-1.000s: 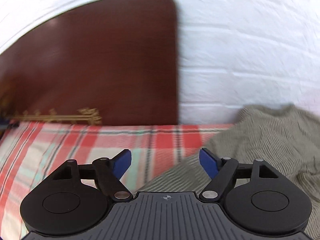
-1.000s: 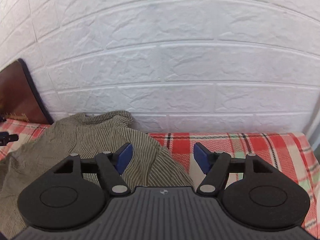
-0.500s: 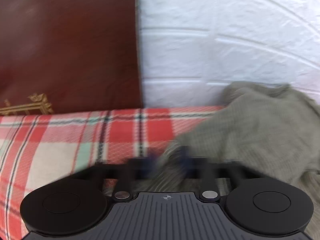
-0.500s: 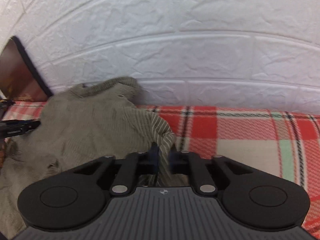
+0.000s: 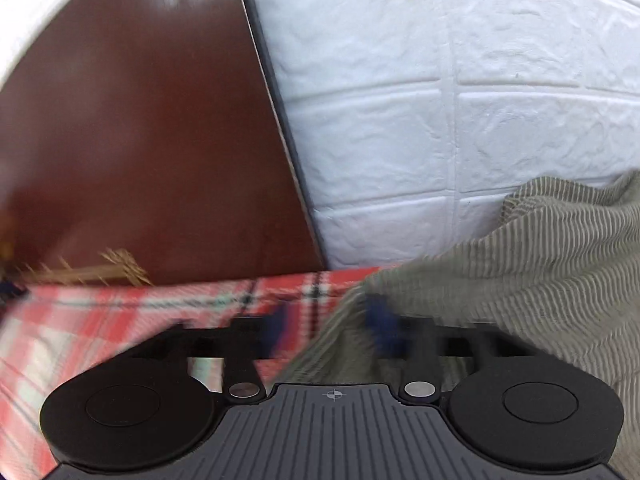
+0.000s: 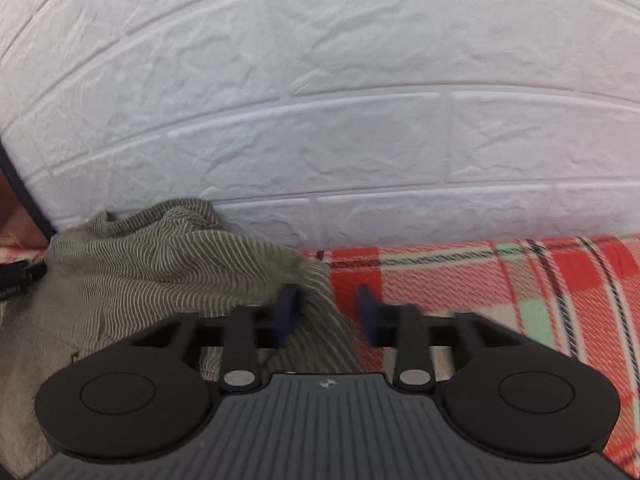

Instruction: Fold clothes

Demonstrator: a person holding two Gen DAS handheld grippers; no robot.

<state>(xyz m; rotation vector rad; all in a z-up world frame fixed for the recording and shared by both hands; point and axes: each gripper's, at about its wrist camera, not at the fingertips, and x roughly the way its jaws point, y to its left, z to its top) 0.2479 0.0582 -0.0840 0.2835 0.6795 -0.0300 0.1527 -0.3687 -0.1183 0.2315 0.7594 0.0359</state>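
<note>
Item: olive-and-cream striped ribbed knit garment [image 6: 160,272], crumpled on red plaid bed cover [image 6: 500,280], heaped against white brick-pattern wall [image 6: 320,80]; lower right in left view, lower left in right view.
Left tongs [image 5: 332,320]: just reopened after brief pinch, now apart, garment edge between blurred blue pads, unclamped.
Right tongs [image 6: 326,312]: likewise reopened, apart, hem between, not gripped.
Dark brown wooden headboard [image 5: 140,140]: upper left.
Reading: both corners released; regrasp probably needed before first fold.

My right tongs [image 6: 327,312] have just been opening; the striped garment's [image 6: 160,272] edge lies between them on the plaid bed [image 6: 500,280].
</note>
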